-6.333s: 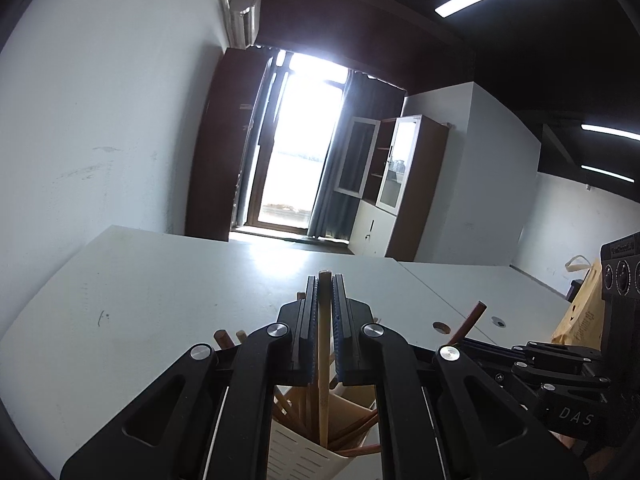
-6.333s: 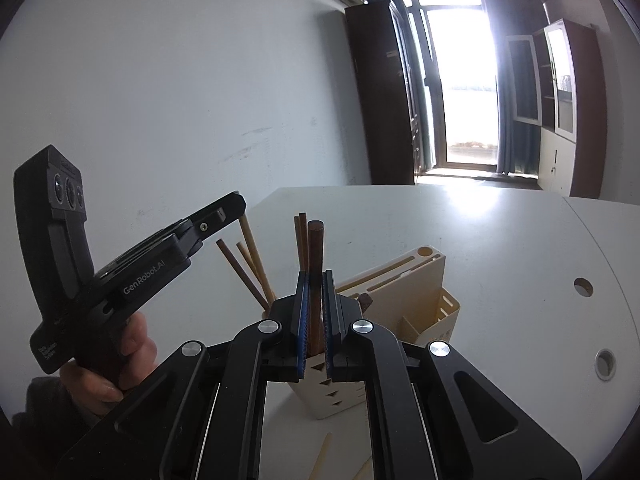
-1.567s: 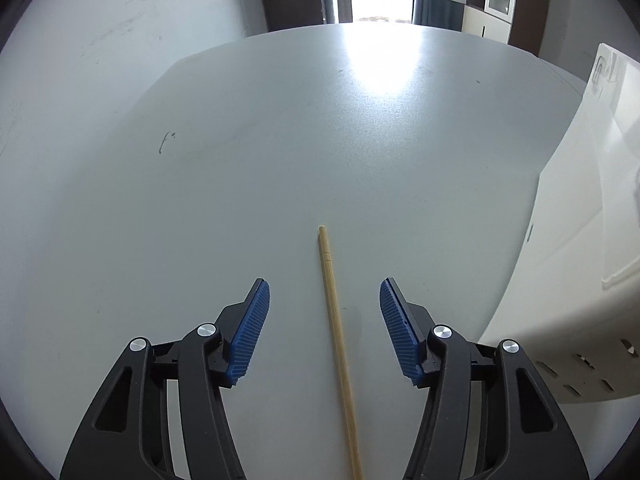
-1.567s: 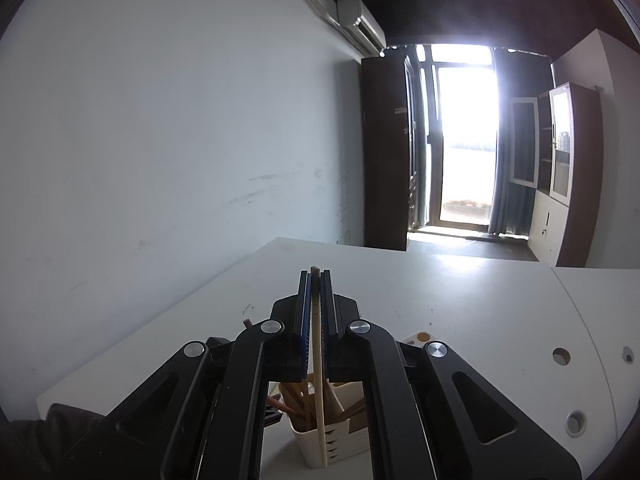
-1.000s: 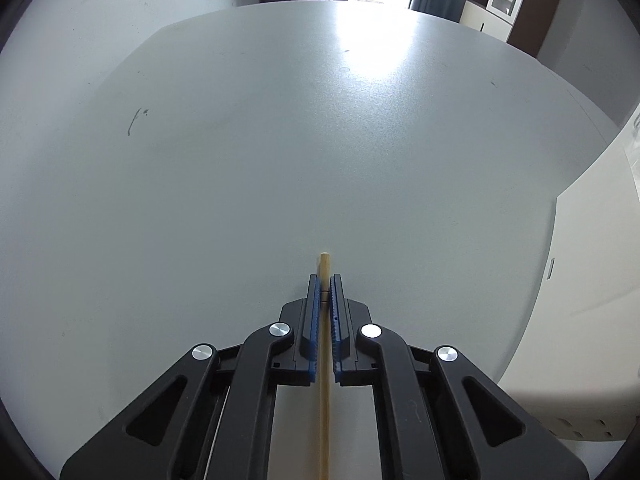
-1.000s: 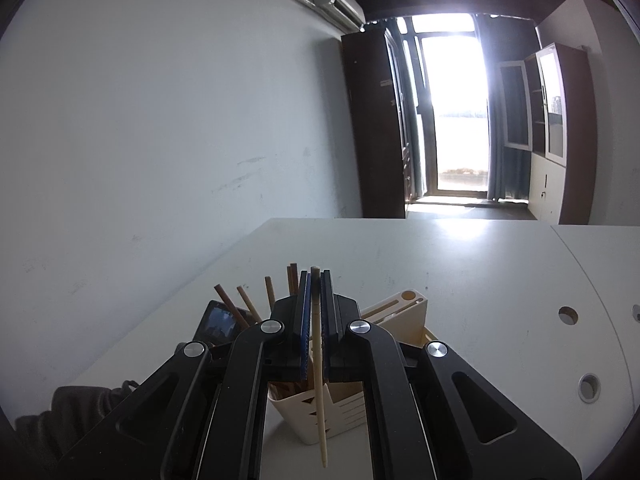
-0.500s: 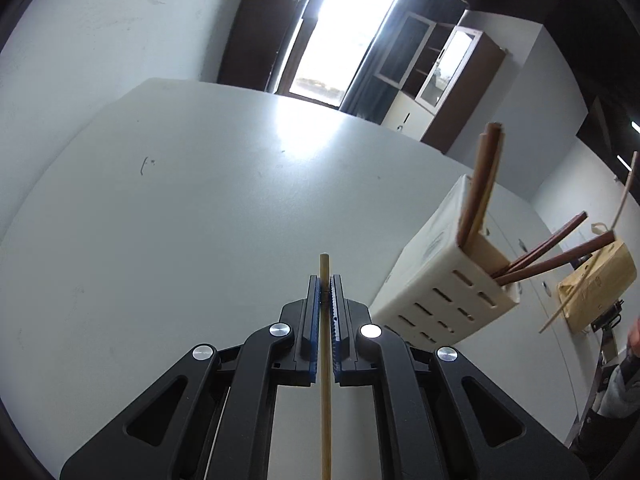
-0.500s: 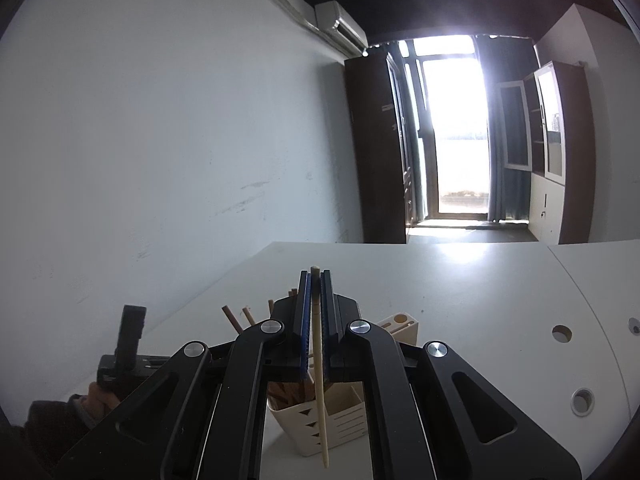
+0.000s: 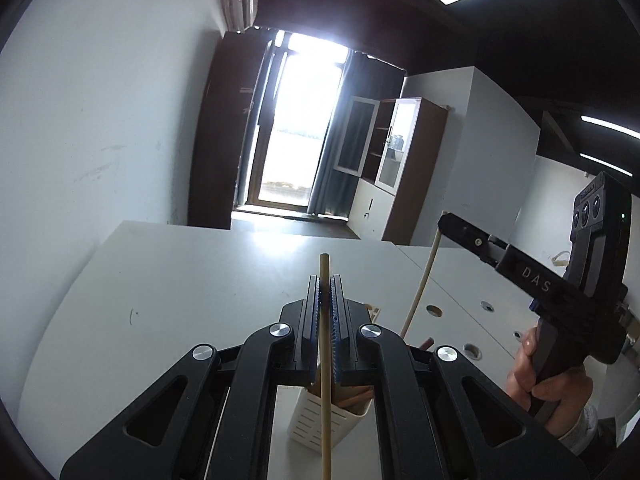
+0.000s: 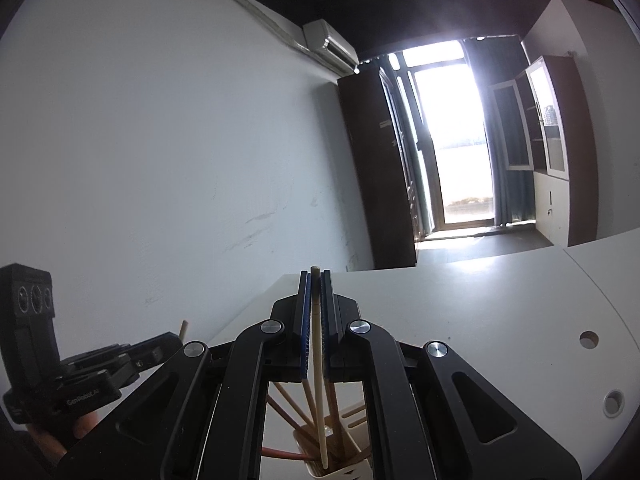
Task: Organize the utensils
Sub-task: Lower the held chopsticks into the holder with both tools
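Note:
My left gripper [image 9: 327,280] is shut on a light wooden chopstick [image 9: 325,400], held upright above the cream slotted utensil holder [image 9: 320,424]. My right gripper [image 10: 315,274] is shut on a pale chopstick [image 10: 320,392] whose lower tip reaches into the holder [image 10: 352,464], which has several brown chopsticks [image 10: 304,404] in it. The right gripper also shows at the right of the left wrist view [image 9: 444,222], with its pale chopstick [image 9: 420,280] slanting down toward the holder. The left gripper shows at the lower left of the right wrist view [image 10: 176,338].
The holder stands on a white table [image 9: 180,272] with round cable holes [image 9: 432,310]. A white wall [image 10: 160,160] is on the left. A bright doorway [image 9: 304,128] and a glass-door cabinet [image 9: 400,152] lie beyond the table's far edge.
My left gripper closed on the chopstick lying on the table, lifted it and brought it upright over the holder. My right gripper has lowered its chopstick's tip into the holder.

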`<state>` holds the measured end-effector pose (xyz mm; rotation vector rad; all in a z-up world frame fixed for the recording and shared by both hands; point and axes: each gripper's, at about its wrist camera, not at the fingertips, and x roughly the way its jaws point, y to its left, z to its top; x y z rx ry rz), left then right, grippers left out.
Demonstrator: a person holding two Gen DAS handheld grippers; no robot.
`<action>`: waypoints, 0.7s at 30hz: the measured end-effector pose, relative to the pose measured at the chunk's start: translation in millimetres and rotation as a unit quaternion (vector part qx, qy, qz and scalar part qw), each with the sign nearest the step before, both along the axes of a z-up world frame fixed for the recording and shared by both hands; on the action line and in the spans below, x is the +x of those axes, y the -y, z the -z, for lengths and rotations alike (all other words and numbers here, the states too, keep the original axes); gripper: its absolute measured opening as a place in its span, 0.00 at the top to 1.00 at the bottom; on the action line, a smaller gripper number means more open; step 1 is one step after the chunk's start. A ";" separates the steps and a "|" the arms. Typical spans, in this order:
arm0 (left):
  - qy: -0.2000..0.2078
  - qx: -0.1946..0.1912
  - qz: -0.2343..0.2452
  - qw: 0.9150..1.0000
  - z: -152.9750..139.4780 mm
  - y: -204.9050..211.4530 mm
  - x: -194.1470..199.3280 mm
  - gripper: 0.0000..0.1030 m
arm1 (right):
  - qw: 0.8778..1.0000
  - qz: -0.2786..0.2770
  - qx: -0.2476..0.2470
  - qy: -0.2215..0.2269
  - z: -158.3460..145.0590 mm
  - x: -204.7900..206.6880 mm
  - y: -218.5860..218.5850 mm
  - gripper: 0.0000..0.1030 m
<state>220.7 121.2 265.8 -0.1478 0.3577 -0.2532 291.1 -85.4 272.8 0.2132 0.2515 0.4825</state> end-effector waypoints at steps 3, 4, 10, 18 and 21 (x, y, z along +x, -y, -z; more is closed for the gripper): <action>0.035 0.034 -0.004 0.999 -19.8 26.0 14.9 0.96 | 1.000 0.006 0.007 -0.002 6.7 4.5 1.2 0.95; 0.048 0.042 -0.009 0.998 -25.4 32.0 21.2 0.96 | 1.000 0.008 0.007 -0.003 10.2 6.1 0.7 0.95; 0.149 0.028 0.003 0.988 -27.2 50.5 47.8 0.96 | 1.000 0.015 0.003 -0.025 40.1 9.5 7.1 0.95; 0.164 -0.081 -0.034 0.983 17.3 38.8 71.2 0.96 | 0.998 -0.005 -0.010 -0.057 68.0 -7.1 20.9 0.95; 0.139 -0.102 -0.023 0.985 37.9 36.0 76.0 0.96 | 0.998 -0.013 -0.009 -0.061 72.9 -14.3 20.7 0.95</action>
